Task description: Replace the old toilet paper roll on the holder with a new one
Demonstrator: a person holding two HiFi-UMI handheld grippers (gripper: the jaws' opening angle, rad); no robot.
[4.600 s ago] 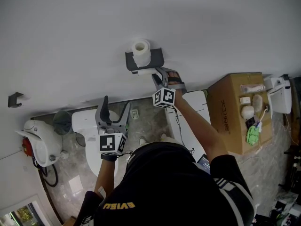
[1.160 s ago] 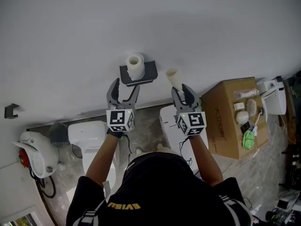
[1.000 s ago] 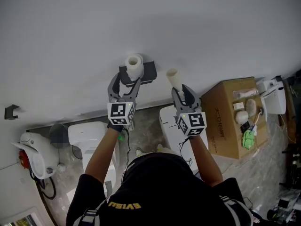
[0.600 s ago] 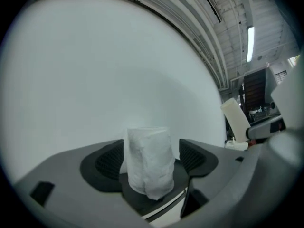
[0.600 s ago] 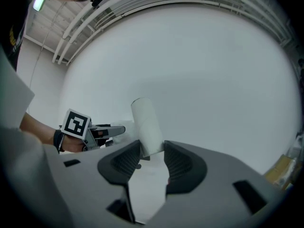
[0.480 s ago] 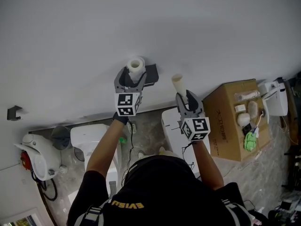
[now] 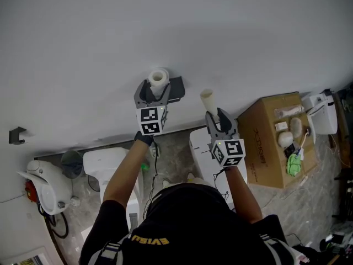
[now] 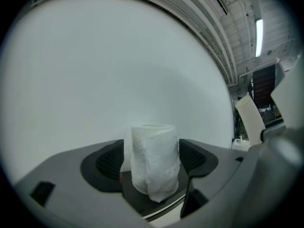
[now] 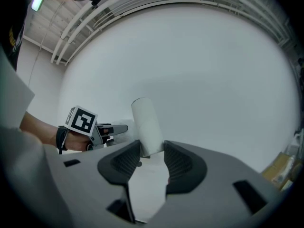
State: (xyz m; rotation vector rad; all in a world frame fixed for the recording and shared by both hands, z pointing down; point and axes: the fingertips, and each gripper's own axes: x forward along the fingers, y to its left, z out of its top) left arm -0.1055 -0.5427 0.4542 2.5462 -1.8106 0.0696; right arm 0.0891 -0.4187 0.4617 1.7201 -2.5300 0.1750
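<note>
Where the white wall [image 7: 165, 26] carries the gray holder [image 7: 177, 86], the swap looks about half done: the old core is off and the new paper is being picked up. The new roll [image 7: 159, 77] stands upright on the holder's top shelf. The left claw [image 7: 154, 91] reaches in level around it, partly open, with its pads against both sides of the paper, so it appears to have a grip. The next move, as I judge it, is to lift the roll clear of the shelf, turn it so its hole lines up, and thread it onto the holder without crushing the soft paper. The bare cardboard tube [image 7: 207, 99], the old roll's core, sticks up from the right claw [image 7: 217, 115]. That claw is narrowed onto the tube's lower end and holds it off to the right of the holder.
</note>
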